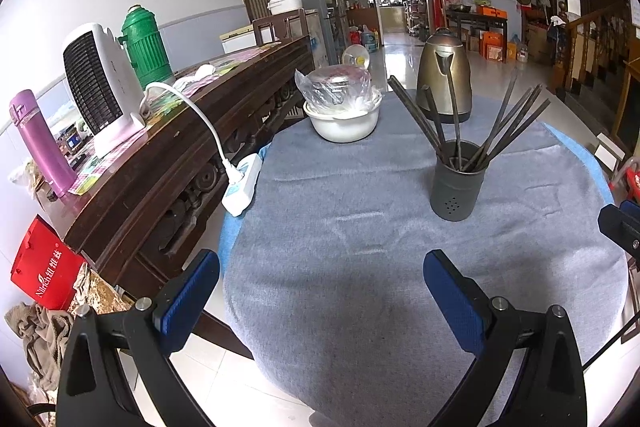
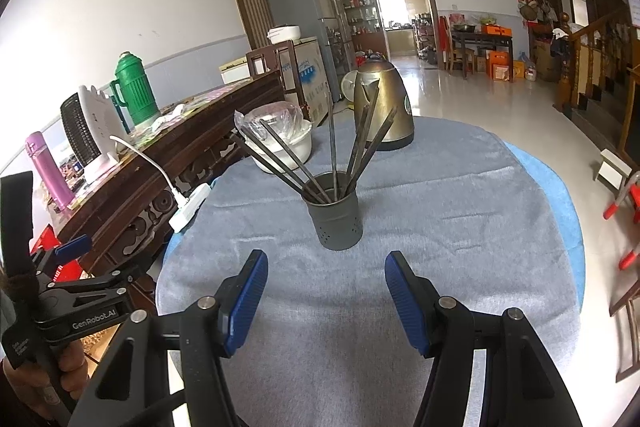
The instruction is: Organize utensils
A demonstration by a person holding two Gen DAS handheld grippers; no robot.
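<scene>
Right wrist view: utensil holder (image 2: 338, 215) stands just beyond open right claw (image 2: 326, 301).

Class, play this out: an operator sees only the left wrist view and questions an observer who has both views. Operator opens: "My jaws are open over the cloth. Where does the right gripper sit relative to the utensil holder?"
Observer: The right gripper is centred just short of the utensil holder, with both fingers open and nothing between them.
Operator: Are there holes on the holder's side facing it?
Observer: Yes, small holes low on that side, left and right.
Operator: Is my own left gripper visible from there?
Observer: Yes, the left gripper shows at the far left edge of the table, with the hand gripping its handle.
</scene>
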